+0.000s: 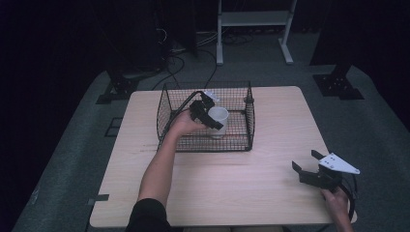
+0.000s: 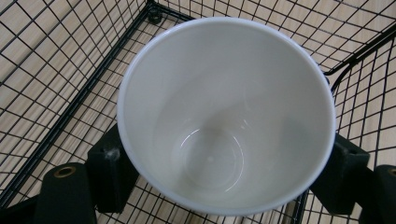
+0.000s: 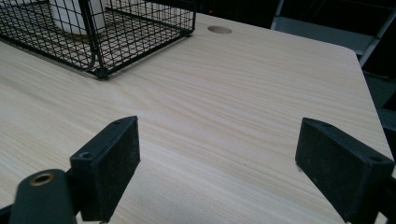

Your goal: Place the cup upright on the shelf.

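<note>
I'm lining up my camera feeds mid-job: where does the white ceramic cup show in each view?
High view: white ceramic cup sits centre, inside the black wire basket, held by the left claw.
Left gripper view: cup seen from above, between the jaws.
Right gripper view: cup top left, behind the mesh.
Shared landmark: the basket.

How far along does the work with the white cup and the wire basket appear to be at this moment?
Done: the left gripper is inside the wire basket, jaws on either side of the white cup, which looks empty. In hand: that grip. Left: whether the cup is resting on the basket floor cannot be told. The right gripper waits open near the table's right edge.
</note>
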The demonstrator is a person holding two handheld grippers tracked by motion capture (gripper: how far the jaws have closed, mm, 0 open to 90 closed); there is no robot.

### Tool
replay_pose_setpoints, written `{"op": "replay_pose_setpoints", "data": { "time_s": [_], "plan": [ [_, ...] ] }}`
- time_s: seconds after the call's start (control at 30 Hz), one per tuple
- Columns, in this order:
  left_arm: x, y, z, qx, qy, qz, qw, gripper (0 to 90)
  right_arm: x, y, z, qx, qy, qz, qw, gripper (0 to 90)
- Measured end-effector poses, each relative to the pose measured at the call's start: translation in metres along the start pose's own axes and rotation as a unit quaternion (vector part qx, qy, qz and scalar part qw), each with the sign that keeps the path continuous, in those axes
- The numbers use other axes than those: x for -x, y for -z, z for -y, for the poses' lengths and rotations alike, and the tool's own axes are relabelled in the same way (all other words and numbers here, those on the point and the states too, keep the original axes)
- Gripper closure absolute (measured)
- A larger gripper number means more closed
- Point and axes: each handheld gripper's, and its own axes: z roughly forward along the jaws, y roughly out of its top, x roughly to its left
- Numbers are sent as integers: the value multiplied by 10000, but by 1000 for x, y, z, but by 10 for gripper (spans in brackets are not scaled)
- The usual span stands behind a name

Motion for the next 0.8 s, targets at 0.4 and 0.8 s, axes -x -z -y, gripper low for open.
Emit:
{"op": "replay_pose_setpoints", "data": {
  "time_s": [0.4, 0.8],
  "plan": [
    [3, 1, 3, 63, 34, -37, 10000, 181, 1, 1, 0, 43, -34, -29, 10000, 131],
    [8, 14, 3, 254, 71, -146, 9995, 85, 0, 1, 0, 41, -31, -32, 10000, 131]
  ]
}}
